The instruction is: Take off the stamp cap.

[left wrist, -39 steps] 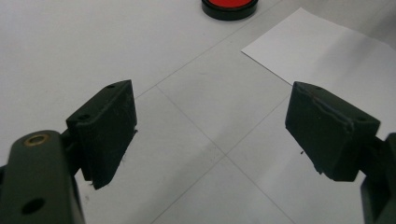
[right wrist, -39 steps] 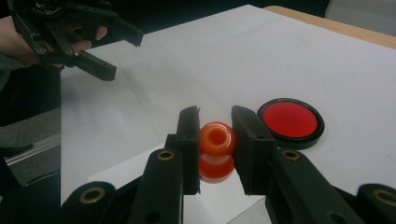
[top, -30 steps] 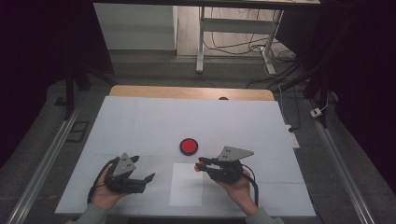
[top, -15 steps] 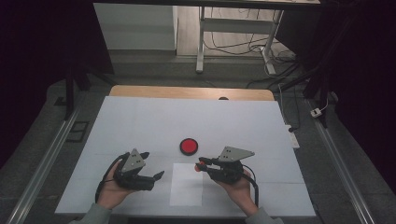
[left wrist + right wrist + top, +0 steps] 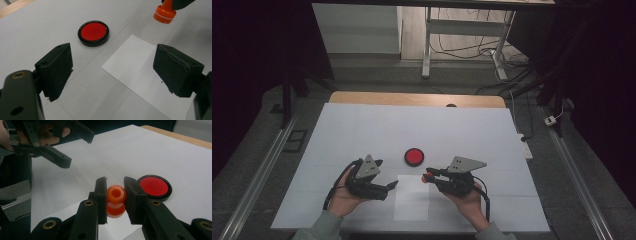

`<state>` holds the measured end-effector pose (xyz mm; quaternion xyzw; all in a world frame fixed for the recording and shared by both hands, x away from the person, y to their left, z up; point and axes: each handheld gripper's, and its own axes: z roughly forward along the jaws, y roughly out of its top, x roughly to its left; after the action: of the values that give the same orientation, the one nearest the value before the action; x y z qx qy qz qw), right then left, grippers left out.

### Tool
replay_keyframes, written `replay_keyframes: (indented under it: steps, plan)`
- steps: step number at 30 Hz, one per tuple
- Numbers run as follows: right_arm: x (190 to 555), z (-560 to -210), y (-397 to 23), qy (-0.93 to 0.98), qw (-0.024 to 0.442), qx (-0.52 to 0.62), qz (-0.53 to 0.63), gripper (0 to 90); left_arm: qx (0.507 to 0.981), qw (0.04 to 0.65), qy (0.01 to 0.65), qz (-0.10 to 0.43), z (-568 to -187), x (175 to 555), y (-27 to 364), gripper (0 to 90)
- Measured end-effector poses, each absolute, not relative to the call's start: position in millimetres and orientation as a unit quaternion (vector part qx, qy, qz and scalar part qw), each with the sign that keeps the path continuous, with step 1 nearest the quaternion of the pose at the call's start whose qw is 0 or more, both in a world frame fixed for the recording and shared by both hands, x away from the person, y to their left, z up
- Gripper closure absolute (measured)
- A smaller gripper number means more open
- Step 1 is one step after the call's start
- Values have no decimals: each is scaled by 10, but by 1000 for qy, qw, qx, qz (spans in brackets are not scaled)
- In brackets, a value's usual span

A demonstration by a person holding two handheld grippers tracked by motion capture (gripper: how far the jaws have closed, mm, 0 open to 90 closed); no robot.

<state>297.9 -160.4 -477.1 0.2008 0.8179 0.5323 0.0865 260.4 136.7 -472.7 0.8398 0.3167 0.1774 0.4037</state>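
The orange stamp is clamped in my right claw above the paper sheet, ink pad at its eleven o'clock, my left claw spread empty; I judge inking and stamping remain.

1. The left gripper lay in the upturned left hand, low over the table, its jaws spread wide apart with nothing between them and pointing toward the right gripper.
2. The right gripper rested in the right hand, roughly level, pointing left; its jaws were closed together on a small object.
3. Both forearms entered from the near edge, sleeves visible.
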Motion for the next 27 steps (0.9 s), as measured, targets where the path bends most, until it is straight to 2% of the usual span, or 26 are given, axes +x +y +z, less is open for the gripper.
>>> replay_keyframes:
  steps: [27]
  plan:
    - [2956,-4731,-1587,815,93,196,538,722,857,404,279,154,-4718,2740,942,159]
